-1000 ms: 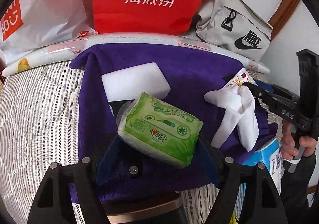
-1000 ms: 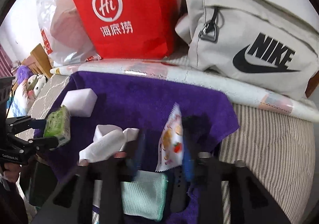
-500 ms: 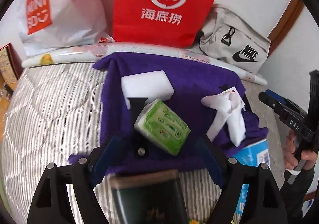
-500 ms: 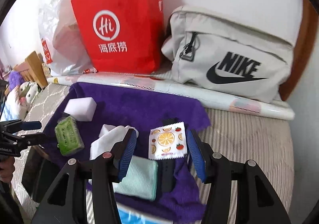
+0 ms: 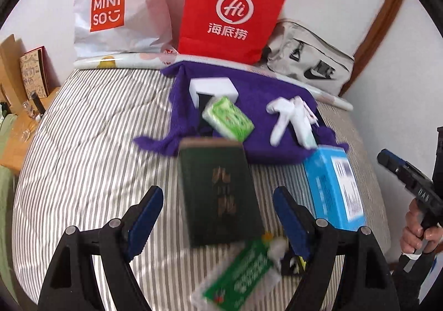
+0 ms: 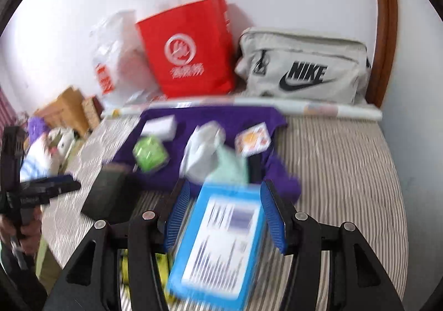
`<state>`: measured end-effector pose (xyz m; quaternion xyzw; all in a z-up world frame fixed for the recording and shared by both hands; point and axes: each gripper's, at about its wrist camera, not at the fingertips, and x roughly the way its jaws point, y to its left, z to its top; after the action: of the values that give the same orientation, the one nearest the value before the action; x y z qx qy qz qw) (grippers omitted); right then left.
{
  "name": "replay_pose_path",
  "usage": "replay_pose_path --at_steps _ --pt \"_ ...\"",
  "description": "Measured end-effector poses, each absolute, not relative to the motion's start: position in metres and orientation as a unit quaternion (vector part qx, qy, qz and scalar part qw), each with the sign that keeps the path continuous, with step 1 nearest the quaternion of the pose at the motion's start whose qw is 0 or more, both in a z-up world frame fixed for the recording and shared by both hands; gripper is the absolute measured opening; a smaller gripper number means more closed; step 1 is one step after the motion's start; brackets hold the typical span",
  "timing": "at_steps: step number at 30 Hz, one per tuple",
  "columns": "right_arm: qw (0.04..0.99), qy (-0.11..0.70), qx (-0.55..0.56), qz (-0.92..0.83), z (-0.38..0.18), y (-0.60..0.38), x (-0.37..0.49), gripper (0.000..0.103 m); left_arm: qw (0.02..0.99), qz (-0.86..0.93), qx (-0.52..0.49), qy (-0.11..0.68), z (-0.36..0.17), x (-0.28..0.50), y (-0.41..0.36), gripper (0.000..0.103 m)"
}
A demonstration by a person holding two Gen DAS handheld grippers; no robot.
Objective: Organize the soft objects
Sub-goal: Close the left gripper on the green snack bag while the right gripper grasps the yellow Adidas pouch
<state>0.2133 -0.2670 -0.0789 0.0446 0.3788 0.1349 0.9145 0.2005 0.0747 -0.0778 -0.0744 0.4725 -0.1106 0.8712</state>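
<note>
A purple towel (image 5: pixel 257 95) lies on the striped bed and also shows in the right wrist view (image 6: pixel 221 117). On it sit a white sponge block (image 5: pixel 214 88), a green tissue pack (image 5: pixel 228 118), a white cloth (image 5: pixel 290 120), a mint cloth (image 6: pixel 231 164) and a fruit-print sachet (image 6: pixel 253 139). My left gripper (image 5: pixel 218 216) is open and empty, above a dark green book (image 5: pixel 218 194). My right gripper (image 6: pixel 224 211) is open and empty, above a blue box (image 6: pixel 218 244).
A red paper bag (image 5: pixel 232 9), a white Miniso bag (image 5: pixel 116 9) and a grey Nike bag (image 5: pixel 310 64) stand along the wall behind a rolled mat (image 6: pixel 318 110). A green packet (image 5: pixel 243 269) lies near the front. Bedside clutter (image 5: pixel 25 84) sits left.
My left gripper let go of the green tissue pack, which now lies on the towel. Both grippers pulled back toward the bed's near edge, bringing the book and blue box into view.
</note>
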Motion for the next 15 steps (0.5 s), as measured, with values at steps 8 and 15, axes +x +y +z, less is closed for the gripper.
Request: replay_pose_path --at_steps 8,15 --pt "0.893 0.409 0.000 0.188 -0.112 -0.215 0.139 0.053 0.871 -0.121 -0.055 0.473 -0.098 0.145 0.078 0.080" --pt "0.880 0.421 -0.004 0.221 -0.146 -0.182 0.113 0.053 0.857 -0.130 -0.068 0.494 -0.127 0.122 0.086 0.080"
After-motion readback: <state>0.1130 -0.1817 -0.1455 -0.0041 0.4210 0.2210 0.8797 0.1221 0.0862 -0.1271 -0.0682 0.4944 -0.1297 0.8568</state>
